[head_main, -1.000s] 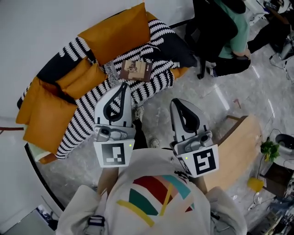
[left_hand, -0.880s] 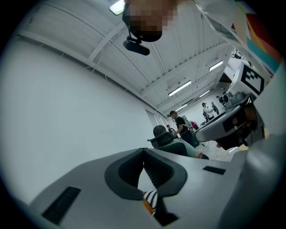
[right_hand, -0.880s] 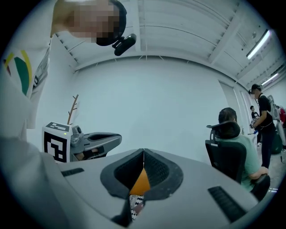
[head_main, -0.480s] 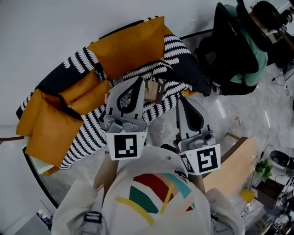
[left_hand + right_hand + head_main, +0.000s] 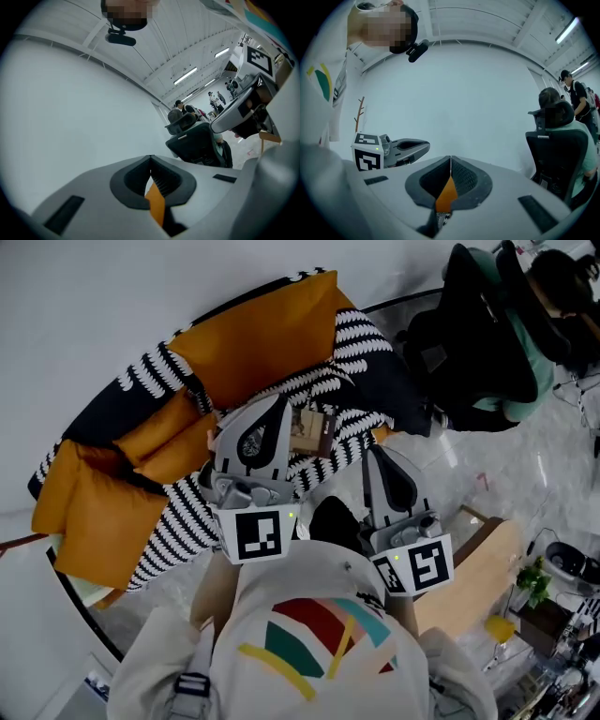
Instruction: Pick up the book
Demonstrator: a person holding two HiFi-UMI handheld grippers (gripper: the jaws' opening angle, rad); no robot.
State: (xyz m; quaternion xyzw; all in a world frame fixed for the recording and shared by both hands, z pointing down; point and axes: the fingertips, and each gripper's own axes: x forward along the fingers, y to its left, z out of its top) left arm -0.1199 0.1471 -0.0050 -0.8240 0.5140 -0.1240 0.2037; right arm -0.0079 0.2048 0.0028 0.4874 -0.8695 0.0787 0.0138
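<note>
On the striped blanket point(image 5: 349, 341) the book point(image 5: 315, 431) lies beside left tongs point(image 5: 277, 400).

Light was even and overhead; ceiling strip lights point(image 5: 185, 75) flared white. Head view ran dim, shadows faint. Gripper views bowed and darkened at edges (fisheye), foreground soft.

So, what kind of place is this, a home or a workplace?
Probably a workplace, an open hall with a lounge corner: orange cushions on a striped throw, a person in an office chair, and strip lights on a high ceiling.
</note>
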